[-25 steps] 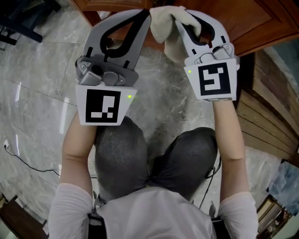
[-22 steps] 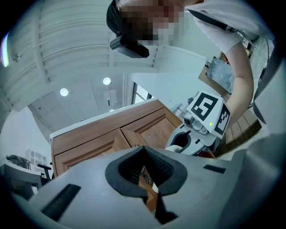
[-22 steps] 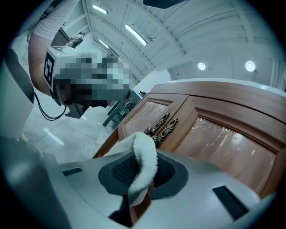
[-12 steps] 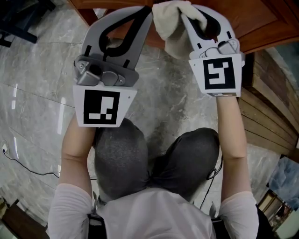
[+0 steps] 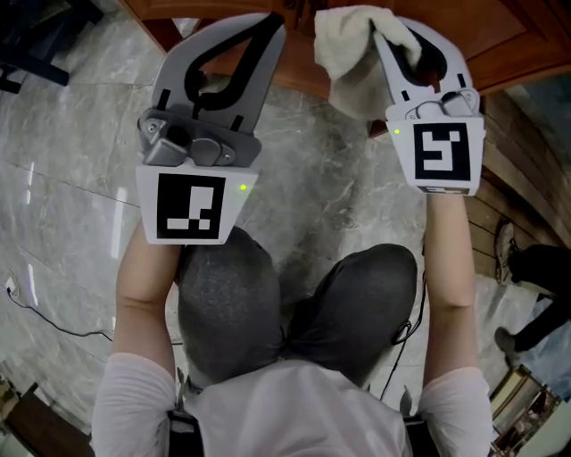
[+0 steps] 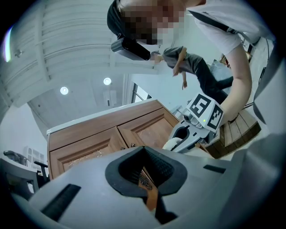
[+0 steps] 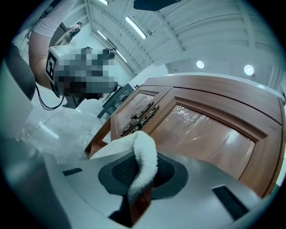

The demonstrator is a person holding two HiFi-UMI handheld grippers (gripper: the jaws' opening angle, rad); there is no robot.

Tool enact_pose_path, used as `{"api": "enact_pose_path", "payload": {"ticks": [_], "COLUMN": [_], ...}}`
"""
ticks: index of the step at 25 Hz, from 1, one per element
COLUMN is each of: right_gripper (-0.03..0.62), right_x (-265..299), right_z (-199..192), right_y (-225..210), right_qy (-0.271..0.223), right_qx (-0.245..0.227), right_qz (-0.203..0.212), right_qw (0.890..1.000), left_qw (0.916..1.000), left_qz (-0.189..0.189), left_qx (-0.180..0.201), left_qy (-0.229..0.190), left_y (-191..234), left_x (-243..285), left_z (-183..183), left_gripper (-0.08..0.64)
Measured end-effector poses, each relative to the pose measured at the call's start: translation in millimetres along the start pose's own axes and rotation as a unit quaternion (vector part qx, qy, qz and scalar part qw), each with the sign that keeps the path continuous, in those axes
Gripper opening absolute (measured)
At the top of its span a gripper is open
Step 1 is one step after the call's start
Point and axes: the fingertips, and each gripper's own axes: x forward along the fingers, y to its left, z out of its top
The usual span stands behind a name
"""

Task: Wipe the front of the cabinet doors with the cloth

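Observation:
The cream cloth (image 5: 343,49) hangs bunched from my right gripper (image 5: 378,29), which is shut on it just in front of the brown wooden cabinet doors (image 5: 500,36). In the right gripper view a strip of the cloth (image 7: 144,161) runs between the jaws, with the door panel (image 7: 205,129) and its ornate metal handles (image 7: 138,117) close ahead. My left gripper (image 5: 273,21) is shut with nothing in it, a short way left of the cloth. Its own view shows the doors (image 6: 147,129) and the right gripper (image 6: 190,133) with the cloth (image 6: 172,144).
I kneel on a grey marble floor (image 5: 80,178), knees (image 5: 294,303) below the grippers. Wooden slats (image 5: 513,223) lie at the right, and another person's feet (image 5: 526,268) stand beside them. A cable (image 5: 53,314) runs at the left. Dark furniture (image 5: 36,36) stands top left.
My right gripper has carried the cloth to the right, away from the left gripper's tips, which stayed nearly still. Another person's feet have come into view at the right.

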Motion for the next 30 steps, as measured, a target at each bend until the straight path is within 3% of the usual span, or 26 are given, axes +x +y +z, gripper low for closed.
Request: {"api": "enact_pose_path", "payload": {"ticks": [17, 30], "right_gripper": [0.075, 0.075], "right_x": [-55.9, -94.9], "right_z": [-61.8, -96.6], "right_y": [-45.4, -59.8], "right_qy": [0.035, 0.077], "right_qx": [-0.017, -0.020], "right_qz": [-0.030, -0.050], "right_qw": [0.999, 0.996], "left_qw": [0.9998, 0.9983], "left_qz": [-0.019, -0.055], "left_qx": [-0.005, -0.017], "left_qy": [-0.005, -0.011], "left_y": [-32.7, -61.8], "left_x": [24.8, 39.8], "left_z": [3.7, -4.3], "left_gripper": [0.018, 0.018]}}
